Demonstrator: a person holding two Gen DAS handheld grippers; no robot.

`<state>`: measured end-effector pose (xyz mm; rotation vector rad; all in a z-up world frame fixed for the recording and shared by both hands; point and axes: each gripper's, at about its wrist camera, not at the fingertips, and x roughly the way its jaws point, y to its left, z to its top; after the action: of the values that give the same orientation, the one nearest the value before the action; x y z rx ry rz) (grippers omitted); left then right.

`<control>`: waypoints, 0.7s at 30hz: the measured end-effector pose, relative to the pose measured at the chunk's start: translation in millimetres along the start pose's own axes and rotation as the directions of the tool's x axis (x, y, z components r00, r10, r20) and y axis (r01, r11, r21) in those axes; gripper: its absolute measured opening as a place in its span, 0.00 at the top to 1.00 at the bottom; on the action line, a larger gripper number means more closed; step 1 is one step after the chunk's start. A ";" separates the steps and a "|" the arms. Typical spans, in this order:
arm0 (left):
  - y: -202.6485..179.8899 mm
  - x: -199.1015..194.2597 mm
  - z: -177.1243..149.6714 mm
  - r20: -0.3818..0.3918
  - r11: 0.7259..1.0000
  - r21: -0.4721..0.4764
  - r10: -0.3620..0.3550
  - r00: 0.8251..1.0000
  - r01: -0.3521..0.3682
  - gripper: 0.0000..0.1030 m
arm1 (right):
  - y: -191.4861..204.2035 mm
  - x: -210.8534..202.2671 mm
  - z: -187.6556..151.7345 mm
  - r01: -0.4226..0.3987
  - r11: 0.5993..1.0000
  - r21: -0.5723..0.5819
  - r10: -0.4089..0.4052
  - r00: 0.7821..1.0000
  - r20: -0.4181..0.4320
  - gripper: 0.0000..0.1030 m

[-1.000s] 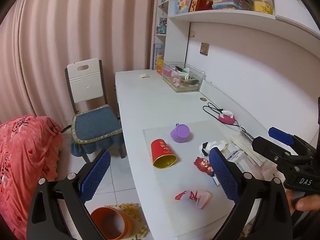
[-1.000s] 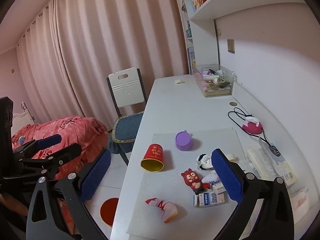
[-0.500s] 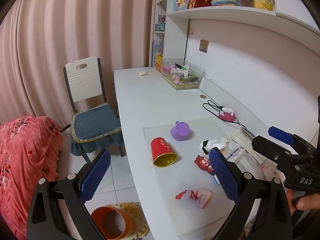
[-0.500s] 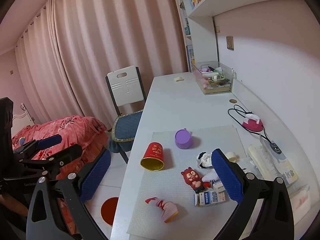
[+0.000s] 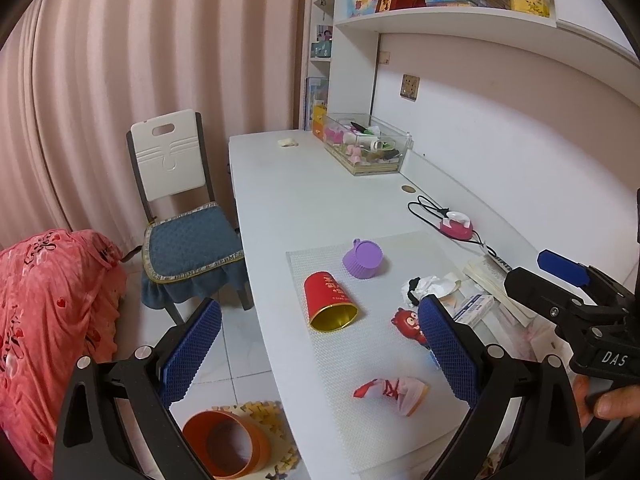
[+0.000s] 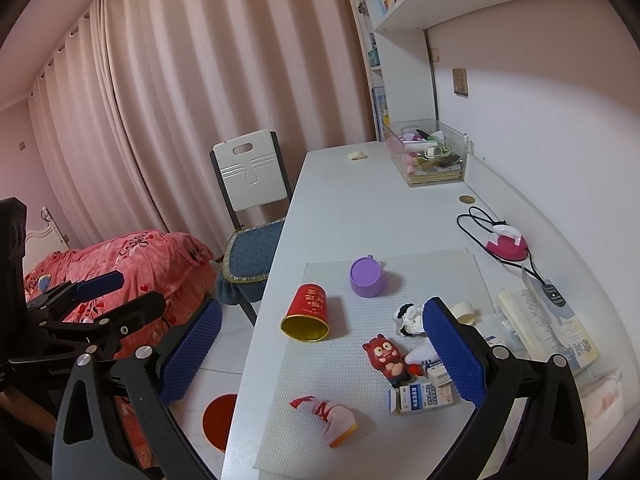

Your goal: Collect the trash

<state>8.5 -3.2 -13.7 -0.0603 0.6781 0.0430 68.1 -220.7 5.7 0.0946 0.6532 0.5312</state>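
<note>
Both grippers hover above the near end of the white surface [image 5: 320, 200], clear of everything on it. The left gripper [image 5: 316, 364] occupies the lower part of the left wrist frame with its blue pads spread wide, released and empty. The right gripper [image 6: 320, 360] stands the same way in the lower part of the right wrist frame, pads wide apart, nothing between them. A hand [image 5: 608, 398] grips the handle of the right gripper at the lower right edge of the left wrist frame.

On the surface lies a grey mat [image 6: 332, 400]. At its lower centre rests a crumpled red-and-white wrapper [image 6: 326, 420], apart from the other items. A red cup [image 6: 306, 314] with gold lining lies on its side at the mat's left edge, mouth toward the cameras. A purple cup [image 6: 366, 278] sits inverted above it. A red figurine [image 6: 386, 360] lies right of centre, with a blue-and-white carton [image 6: 424, 394] just beside it and a black-and-white crumpled wad [image 6: 408, 318] above, partly hidden by the right pad. A pink device [image 6: 504, 244] with a black cable sits near the wall, and a clear box [image 6: 432, 156] of oddments stands at the far end.

On the floor in the lower left of the left wrist frame stands an orange bin [image 5: 224, 444], open and beside the surface's edge. A chair [image 5: 180, 200] with a blue cushion stands further back, and a pink bedspread [image 5: 44, 312] fills the left.
</note>
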 end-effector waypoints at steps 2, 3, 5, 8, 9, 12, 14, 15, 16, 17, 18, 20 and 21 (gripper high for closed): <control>0.8 -0.2 0.5 0.000 1.000 0.000 -0.002 1.000 0.002 0.06 | 0.2 0.6 0.1 -0.001 1.000 0.001 0.001 1.000 -0.002 0.04; 0.7 -0.1 0.7 -0.001 1.000 -0.001 -0.002 1.000 0.002 0.06 | 0.4 1.1 0.1 -0.001 1.000 0.001 0.001 1.000 -0.003 0.04; 0.8 -0.2 0.0 -0.002 1.000 0.001 -0.002 1.000 0.002 0.06 | 0.5 1.2 0.2 -0.001 1.000 0.000 0.001 1.000 -0.002 0.04; 1.6 -0.4 -1.1 -0.002 1.000 0.001 -0.004 1.000 0.004 0.06 | 0.4 1.2 0.3 0.000 1.000 0.001 0.000 1.000 -0.002 0.04; 0.9 0.1 -0.2 -0.002 1.000 0.000 0.000 1.000 0.000 0.06 | 0.5 1.3 0.4 0.000 1.000 0.002 0.000 1.000 -0.003 0.04; 1.5 0.1 0.0 -0.006 1.000 0.002 -0.002 1.000 0.002 0.06 | 0.3 3.0 -0.2 0.002 1.000 0.004 -0.002 1.000 -0.003 0.04; 1.5 -0.2 -0.7 -0.005 1.000 0.003 -0.001 1.000 0.001 0.06 | 0.0 3.0 -1.0 0.002 1.000 0.004 -0.002 1.000 -0.002 0.04; 1.7 0.2 0.5 -0.005 1.000 0.002 -0.003 1.000 0.003 0.06 | -0.2 3.0 -1.0 0.001 1.000 0.004 -0.001 1.000 -0.003 0.04; 1.6 0.2 0.3 -0.006 1.000 0.002 -0.003 1.000 0.003 0.06 | -0.3 3.0 -1.0 0.001 1.000 0.005 -0.001 1.000 -0.004 0.04; 1.3 0.4 0.9 -0.005 1.000 0.001 0.000 1.000 0.000 0.06 | -0.4 3.5 -1.4 0.000 1.000 0.005 0.000 1.000 -0.005 0.04; 1.4 0.5 1.2 -0.006 1.000 0.001 -0.001 1.000 0.001 0.06 | -0.5 3.6 -1.7 -0.001 1.000 0.006 0.001 1.000 -0.007 0.04; 1.0 0.6 1.0 -0.007 1.000 0.002 -0.002 1.000 0.002 0.06 | -1.1 3.3 -2.0 -0.001 1.000 0.006 0.002 1.000 -0.006 0.04; 0.9 0.7 0.9 -0.006 1.000 0.002 0.000 1.000 0.000 0.06 | -1.1 3.9 -1.7 -0.001 1.000 0.006 0.001 1.000 -0.007 0.04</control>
<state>9.5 -2.2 -13.4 -0.0584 0.6844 0.0426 70.1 -219.9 1.9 0.0991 0.6615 0.5302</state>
